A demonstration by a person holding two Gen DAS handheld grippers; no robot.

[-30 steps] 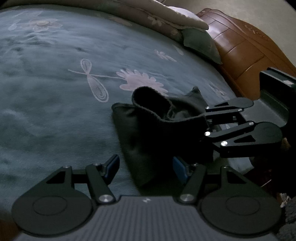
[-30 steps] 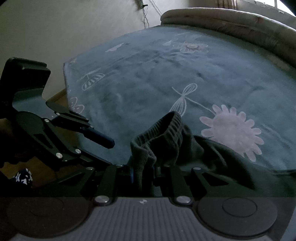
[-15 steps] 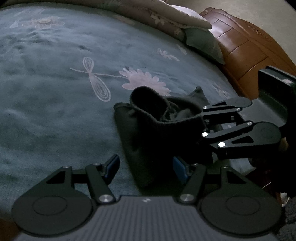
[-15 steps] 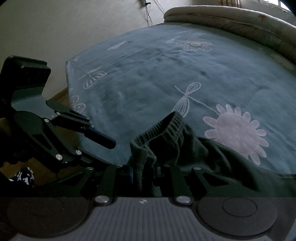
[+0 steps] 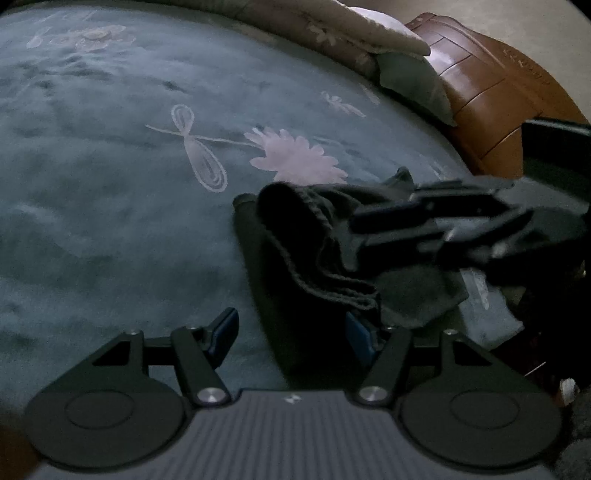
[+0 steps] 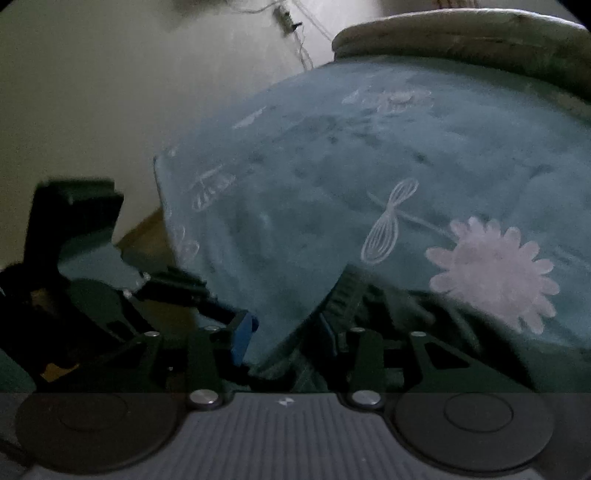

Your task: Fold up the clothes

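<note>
Hovering low: left gripper (image 5: 290,332) wide open over dark garment (image 5: 295,236) | right gripper (image 6: 286,338) open, empty

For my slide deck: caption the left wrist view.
Open left hand-held gripper facing a dark garment on a teal floral blanket.

The blanket (image 5: 110,221) is teal, patterned with a pale pink flower (image 5: 295,157) and white outlined dragonflies (image 5: 201,155). The garment (image 5: 295,236) on it is dark, near black. At far right the headboard (image 5: 487,96) is glossy reddish brown. The quilt (image 5: 332,29) along the far edge is beige with faint flowers. Both grippers are black with blue pads (image 5: 225,328).
</note>
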